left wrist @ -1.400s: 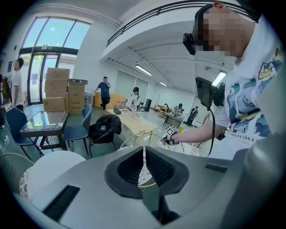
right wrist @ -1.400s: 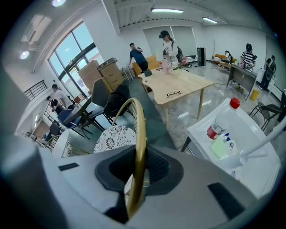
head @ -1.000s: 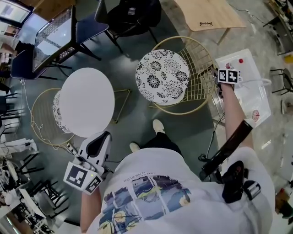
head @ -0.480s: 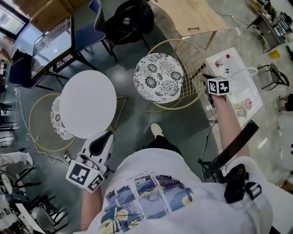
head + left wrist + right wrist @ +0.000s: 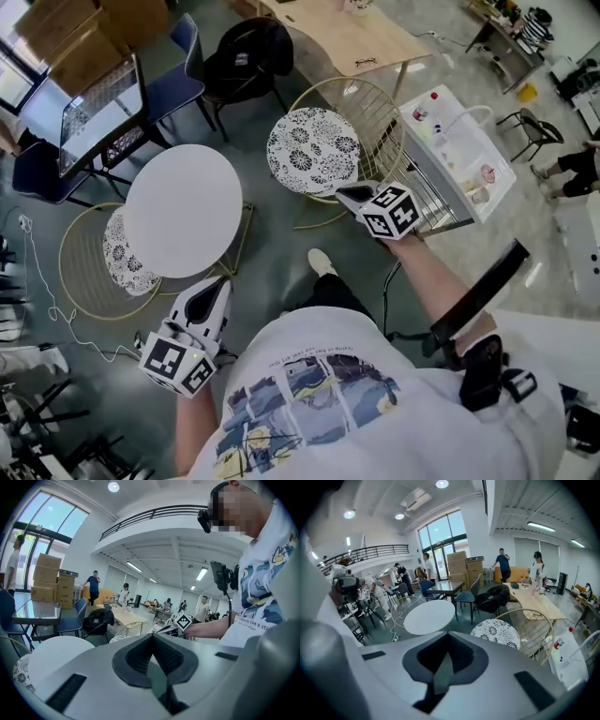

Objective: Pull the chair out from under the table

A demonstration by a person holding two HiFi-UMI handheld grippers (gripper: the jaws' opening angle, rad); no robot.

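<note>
The gold wire chair [image 5: 375, 112] with a black-and-white patterned cushion [image 5: 312, 150] stands out on the floor, to the right of the round white table [image 5: 183, 208]. My right gripper [image 5: 349, 194] hovers just in front of that chair, apart from it, shut on nothing. The right gripper view looks past its closed jaws [image 5: 446, 657] at the cushion [image 5: 496, 632] and the table [image 5: 429, 616]. My left gripper [image 5: 212, 292] hangs below the table's near edge, shut and empty. A second matching chair [image 5: 105, 253] sits tucked under the table's left side.
A white box with bottles [image 5: 457, 155] rests on a wire rack right of the chair. Behind are a wooden table [image 5: 342, 37], a blue chair with a black bag [image 5: 246, 47] and a glass table [image 5: 94, 98]. My shoe [image 5: 322, 262] and a floor cable [image 5: 37, 281] lie near.
My right gripper has left the chair's back rim and swung inward, to the front of the chair. The left gripper has stayed low beside the table.
</note>
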